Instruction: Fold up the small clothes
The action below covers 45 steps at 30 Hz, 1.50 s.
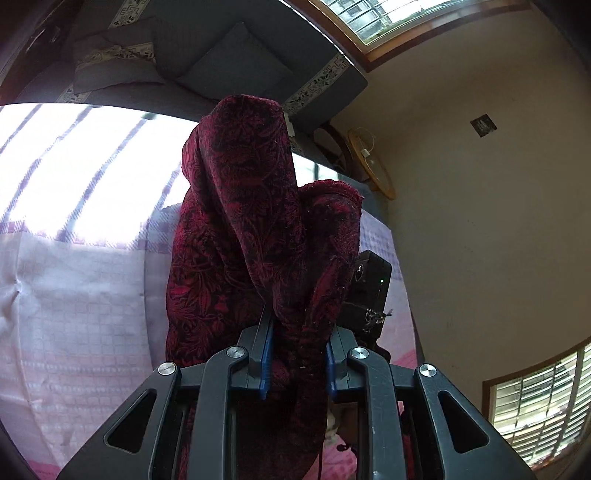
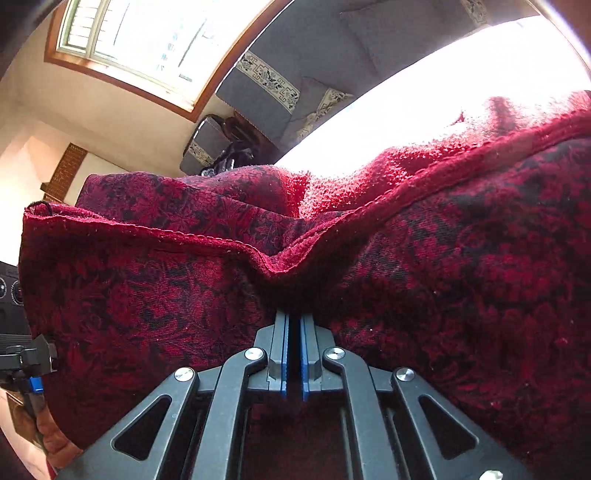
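A dark red garment (image 1: 243, 229) with a black floral pattern hangs lifted between both grippers, above a pale checked sheet (image 1: 74, 280). My left gripper (image 1: 299, 332) is shut on a bunched edge of the garment, which drapes over its fingers. My right gripper (image 2: 293, 325) is shut on the garment (image 2: 461, 280) near its hemmed edge (image 2: 229, 247); the cloth fills most of that view and shows a fuzzy red inside (image 2: 369, 177). The other gripper shows at the right of the left wrist view (image 1: 369, 291) and at the left edge of the right wrist view (image 2: 26, 362).
A grey sofa (image 1: 221, 62) with patterned trim and cushions stands behind the sheet. A round wooden object (image 1: 373, 166) leans on the beige wall. Windows (image 1: 391, 18) are high on the wall and at the lower right (image 1: 539, 406).
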Each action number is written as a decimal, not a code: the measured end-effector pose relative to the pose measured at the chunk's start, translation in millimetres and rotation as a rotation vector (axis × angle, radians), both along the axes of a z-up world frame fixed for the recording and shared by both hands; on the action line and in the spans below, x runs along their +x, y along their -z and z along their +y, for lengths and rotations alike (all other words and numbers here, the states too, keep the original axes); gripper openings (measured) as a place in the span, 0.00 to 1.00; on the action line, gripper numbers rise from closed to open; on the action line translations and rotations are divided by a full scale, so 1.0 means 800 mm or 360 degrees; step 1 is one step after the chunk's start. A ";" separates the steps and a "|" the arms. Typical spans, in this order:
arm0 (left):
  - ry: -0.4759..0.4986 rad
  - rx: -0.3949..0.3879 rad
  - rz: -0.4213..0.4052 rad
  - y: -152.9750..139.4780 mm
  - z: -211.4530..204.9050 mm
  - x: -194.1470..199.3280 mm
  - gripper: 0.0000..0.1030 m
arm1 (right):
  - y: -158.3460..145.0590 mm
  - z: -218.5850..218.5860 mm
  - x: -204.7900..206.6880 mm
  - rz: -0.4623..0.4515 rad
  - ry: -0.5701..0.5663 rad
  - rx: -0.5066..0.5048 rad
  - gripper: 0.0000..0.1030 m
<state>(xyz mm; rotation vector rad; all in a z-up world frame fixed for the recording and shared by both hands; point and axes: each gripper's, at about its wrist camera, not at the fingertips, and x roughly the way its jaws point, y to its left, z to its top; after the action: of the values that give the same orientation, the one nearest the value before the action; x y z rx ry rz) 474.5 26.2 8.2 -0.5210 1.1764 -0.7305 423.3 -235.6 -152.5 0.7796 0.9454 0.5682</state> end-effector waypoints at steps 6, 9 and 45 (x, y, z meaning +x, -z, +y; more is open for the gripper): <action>0.0013 -0.0215 0.0182 0.016 -0.085 0.000 0.22 | -0.008 -0.095 -0.057 -0.0065 0.0141 0.0214 0.11; 0.0051 -0.0399 0.0316 0.047 -0.131 -0.005 0.24 | -0.006 -0.140 -0.078 -0.0075 0.0195 0.0220 0.13; 0.0058 -0.0471 -0.0504 0.178 -0.100 -0.246 0.31 | -0.093 -0.189 -0.048 -0.0183 0.0084 -0.0433 0.17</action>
<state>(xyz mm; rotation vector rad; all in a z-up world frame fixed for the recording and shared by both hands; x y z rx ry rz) 278.0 -53.8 -134.1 -0.6046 0.7884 -0.9875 384.5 -387.1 -78.0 0.5207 0.8718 0.4228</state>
